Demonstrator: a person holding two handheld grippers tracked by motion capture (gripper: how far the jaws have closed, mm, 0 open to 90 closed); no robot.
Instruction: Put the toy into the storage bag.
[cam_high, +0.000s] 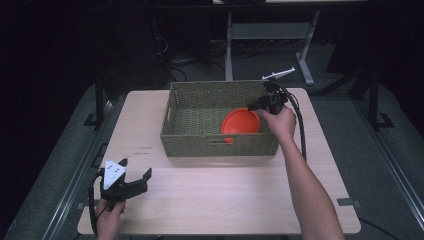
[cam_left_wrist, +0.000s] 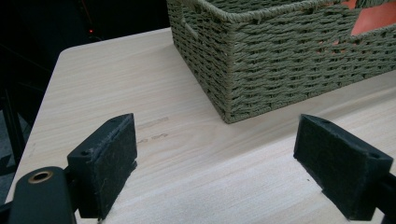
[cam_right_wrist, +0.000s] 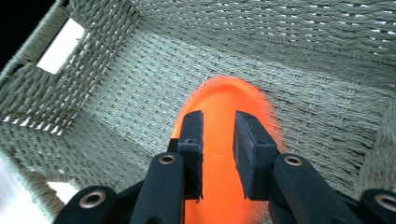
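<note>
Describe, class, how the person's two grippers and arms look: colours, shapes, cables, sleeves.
Both grippers are black. The left gripper carries a grey three-cornered plate dotted with dark marks; its jaws end in blocky pads with brass-coloured rivets at the joints. The right gripper also bears a pale plate and trails a black cable. Both forearms are bare, no sleeves.

Left tongs (cam_high: 131, 176) spread wide and held low; right tongs (cam_high: 255, 105) narrowly parted, arm outstretched.
</note>
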